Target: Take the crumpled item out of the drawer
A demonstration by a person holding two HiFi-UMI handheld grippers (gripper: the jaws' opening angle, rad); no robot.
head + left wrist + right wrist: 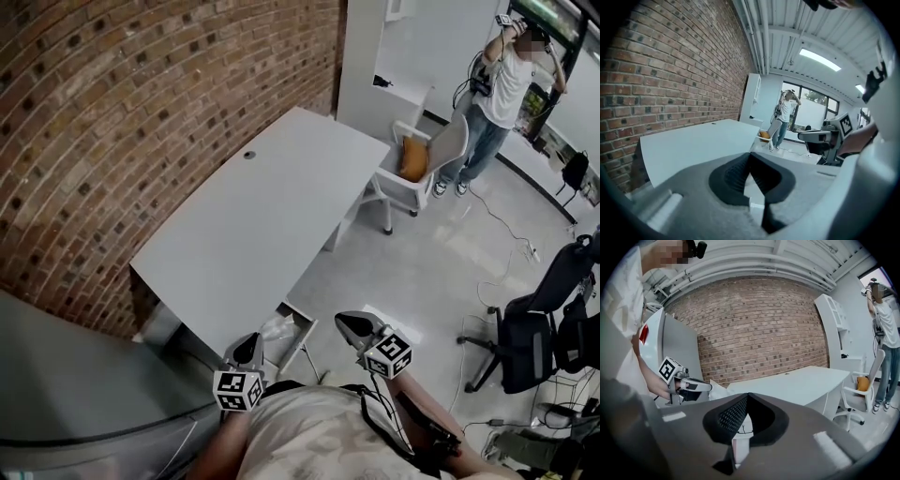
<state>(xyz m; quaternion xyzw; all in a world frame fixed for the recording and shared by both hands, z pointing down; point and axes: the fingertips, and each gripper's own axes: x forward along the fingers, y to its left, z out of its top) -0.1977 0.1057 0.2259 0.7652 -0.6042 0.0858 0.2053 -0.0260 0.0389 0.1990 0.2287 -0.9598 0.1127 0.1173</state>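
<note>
The left claw and the right claw are both closed and empty. The crumpled white item lies in the open drawer under the bench, just beside the left claw.

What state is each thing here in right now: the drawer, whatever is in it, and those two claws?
Drawer: open.
Crumpled item: lying in the drawer, not gripped.
Left gripper: shut, empty, held near the drawer.
Right gripper: shut, empty.
</note>
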